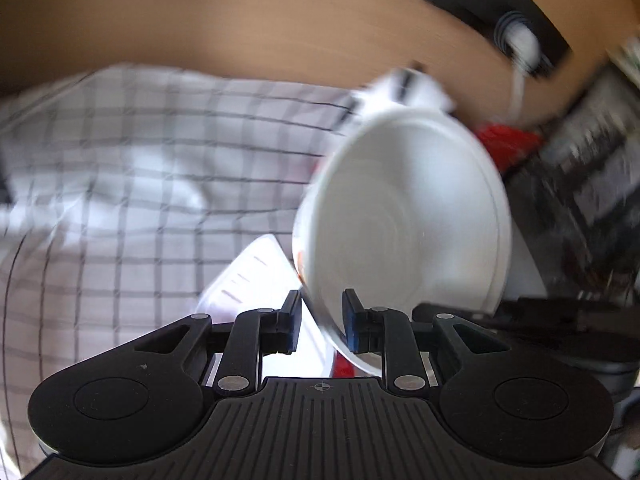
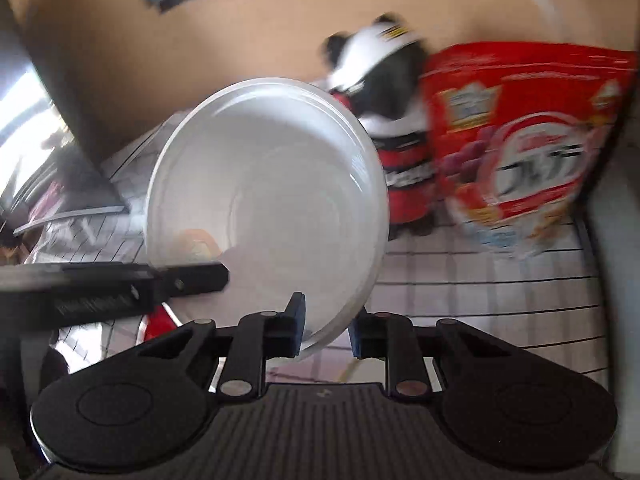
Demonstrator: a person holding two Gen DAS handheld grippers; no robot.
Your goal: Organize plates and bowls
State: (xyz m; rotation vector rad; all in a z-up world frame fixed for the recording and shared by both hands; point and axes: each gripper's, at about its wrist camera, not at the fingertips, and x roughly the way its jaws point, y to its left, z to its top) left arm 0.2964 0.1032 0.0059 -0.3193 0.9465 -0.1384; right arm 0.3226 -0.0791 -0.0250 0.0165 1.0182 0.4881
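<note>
Left wrist: left tool (image 1: 320, 322) pinches bowl (image 1: 404, 220) rim above checked cloth (image 1: 140, 168)

White bowl (image 2: 268, 184), white cloth (image 1: 140, 168) checked in dark lines, tan worktop (image 1: 240, 20), red printed bag (image 2: 524, 140), and what looks, blurred, like a black-and-white plush (image 2: 380, 64).
</note>
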